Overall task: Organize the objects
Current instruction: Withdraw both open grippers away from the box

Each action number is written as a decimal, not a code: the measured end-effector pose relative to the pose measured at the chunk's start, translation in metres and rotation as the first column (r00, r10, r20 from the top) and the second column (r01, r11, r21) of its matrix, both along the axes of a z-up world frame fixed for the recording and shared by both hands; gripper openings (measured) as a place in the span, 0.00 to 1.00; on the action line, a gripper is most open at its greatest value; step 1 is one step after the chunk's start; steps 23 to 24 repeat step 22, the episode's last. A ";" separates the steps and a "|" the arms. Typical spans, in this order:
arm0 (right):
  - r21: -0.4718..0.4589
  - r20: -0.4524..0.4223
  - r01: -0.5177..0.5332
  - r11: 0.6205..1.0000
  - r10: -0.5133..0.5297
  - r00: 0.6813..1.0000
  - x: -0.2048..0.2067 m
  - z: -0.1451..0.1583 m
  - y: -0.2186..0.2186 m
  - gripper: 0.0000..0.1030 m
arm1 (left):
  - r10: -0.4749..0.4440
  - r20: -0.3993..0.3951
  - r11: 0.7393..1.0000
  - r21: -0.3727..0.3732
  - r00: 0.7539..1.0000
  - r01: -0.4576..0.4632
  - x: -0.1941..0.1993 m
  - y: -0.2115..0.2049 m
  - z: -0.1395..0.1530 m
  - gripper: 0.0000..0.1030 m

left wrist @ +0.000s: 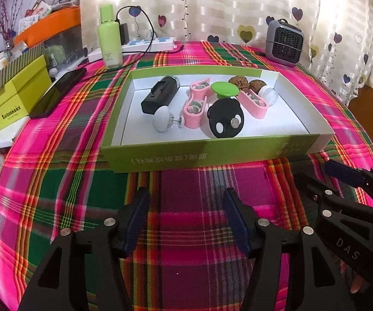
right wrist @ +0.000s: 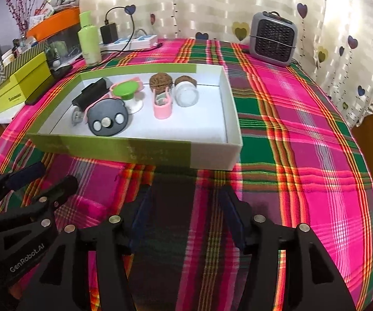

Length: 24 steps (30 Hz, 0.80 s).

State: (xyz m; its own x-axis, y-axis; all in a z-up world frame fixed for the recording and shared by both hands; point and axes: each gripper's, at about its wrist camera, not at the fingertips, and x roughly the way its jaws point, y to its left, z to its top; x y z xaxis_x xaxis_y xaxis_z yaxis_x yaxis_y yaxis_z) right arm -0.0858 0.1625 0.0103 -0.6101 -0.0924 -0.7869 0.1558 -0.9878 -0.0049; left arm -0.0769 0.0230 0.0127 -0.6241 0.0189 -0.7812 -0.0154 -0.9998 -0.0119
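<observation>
A green-walled cardboard tray [left wrist: 212, 153] [right wrist: 134, 150] stands on the plaid cloth. In it lie a black rectangular device [left wrist: 160, 94], a white knob [left wrist: 161, 121], several pink clips [left wrist: 194, 111], a green-topped stand [left wrist: 224, 89], a black round piece with silver discs [left wrist: 225, 121] [right wrist: 107, 120], two brown walnuts [left wrist: 239, 83] [right wrist: 160, 80] and a clear jar [left wrist: 269, 96] [right wrist: 186, 94]. My left gripper [left wrist: 185, 220] is open and empty, hovering over the cloth in front of the tray. My right gripper [right wrist: 186, 217] is open and empty beside it, to the right.
A green bottle [left wrist: 110, 36], a power strip with a charger [left wrist: 150, 42] and a small grey heater [left wrist: 286, 42] stand at the back. A black phone [left wrist: 59, 92] and yellow-green boxes [left wrist: 12, 101] lie at the left. A heart-print curtain hangs behind.
</observation>
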 end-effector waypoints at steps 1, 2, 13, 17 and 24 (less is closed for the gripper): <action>-0.002 0.001 0.008 1.000 -0.008 1.000 0.000 0.000 0.002 0.54 | -0.002 0.000 1.000 0.002 1.000 0.002 0.000 0.000 0.000 0.59; -0.003 0.001 0.009 1.000 -0.009 1.000 -0.001 0.000 0.002 0.54 | -0.003 0.001 1.000 0.002 1.000 0.003 0.000 0.000 0.000 0.60; 0.000 0.002 0.008 1.000 -0.008 1.000 -0.002 0.000 0.002 0.55 | -0.003 0.002 1.000 -0.012 1.000 0.003 0.000 0.004 -0.001 0.62; 0.002 0.002 0.008 1.000 -0.008 1.000 -0.002 0.000 0.002 0.55 | -0.003 0.002 1.000 -0.013 1.000 0.003 0.000 0.004 -0.002 0.62; 0.002 0.002 0.008 1.000 -0.008 1.000 -0.002 0.000 0.002 0.56 | -0.003 0.002 1.000 -0.012 1.000 0.003 0.000 0.004 -0.002 0.62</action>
